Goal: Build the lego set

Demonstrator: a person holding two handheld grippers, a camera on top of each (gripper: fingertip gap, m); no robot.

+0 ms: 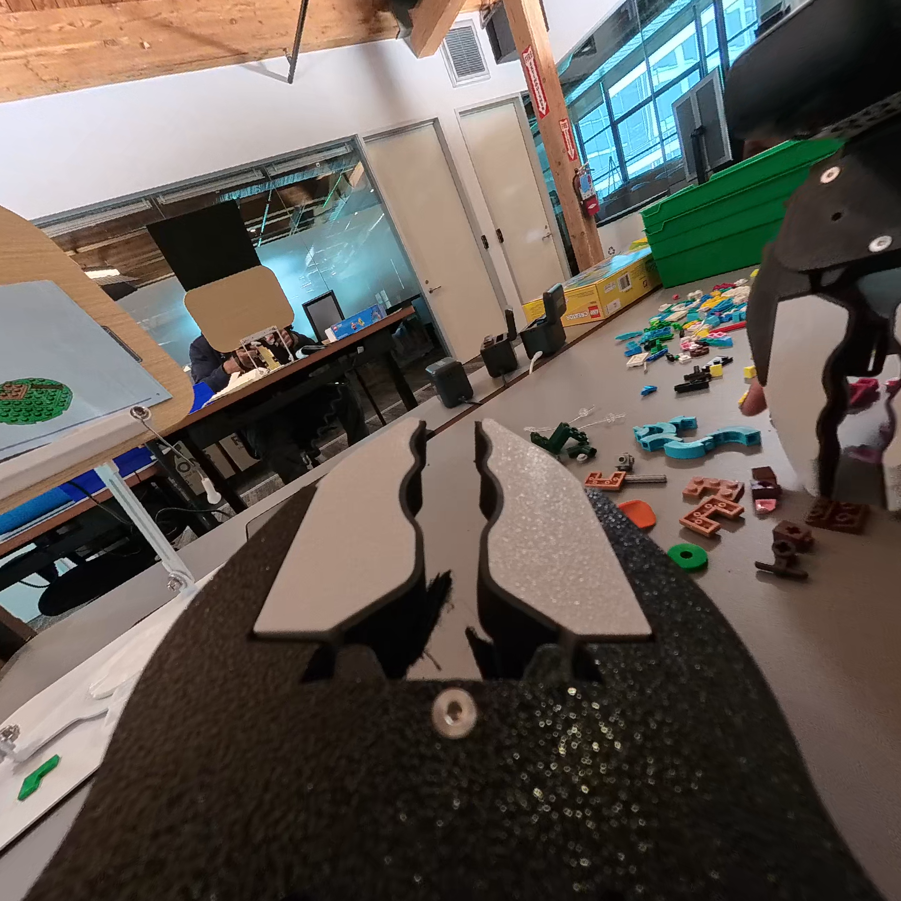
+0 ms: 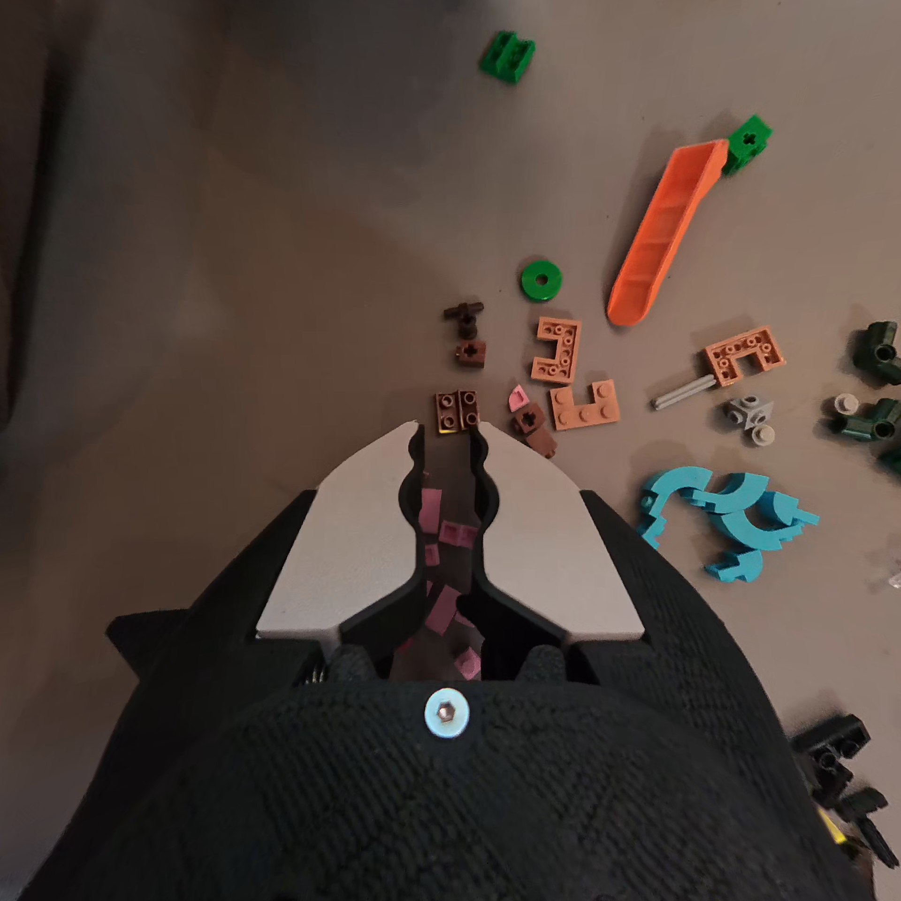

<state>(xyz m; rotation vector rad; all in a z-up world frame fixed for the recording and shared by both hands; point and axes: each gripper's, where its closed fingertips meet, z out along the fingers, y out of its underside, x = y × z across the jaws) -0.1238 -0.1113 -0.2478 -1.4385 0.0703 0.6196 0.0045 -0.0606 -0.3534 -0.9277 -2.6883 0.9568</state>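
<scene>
My right gripper (image 2: 447, 429) points down at the grey table (image 2: 244, 292). Its jaws stand a little apart, with the tips at the near edge of a dark brown studded plate (image 2: 457, 412); I see no grip on it. Pink pieces (image 2: 431, 507) lie on the table under the fingers. The left wrist view shows this gripper (image 1: 829, 487) at the right, over the same brown plate (image 1: 837, 516). My left gripper (image 1: 451, 431) is held low over the table, slightly open and empty, to the left of the loose bricks.
Near the brown plate lie tan corner plates (image 2: 558, 351), a green ring (image 2: 541, 279), an orange separator (image 2: 663, 229), teal arches (image 2: 721, 517) and dark brown pin pieces (image 2: 465, 312). Farther back are a brick pile (image 1: 692, 317), green bins (image 1: 721, 229), a yellow box (image 1: 599, 292). An instruction sheet (image 1: 63, 361) stands at left.
</scene>
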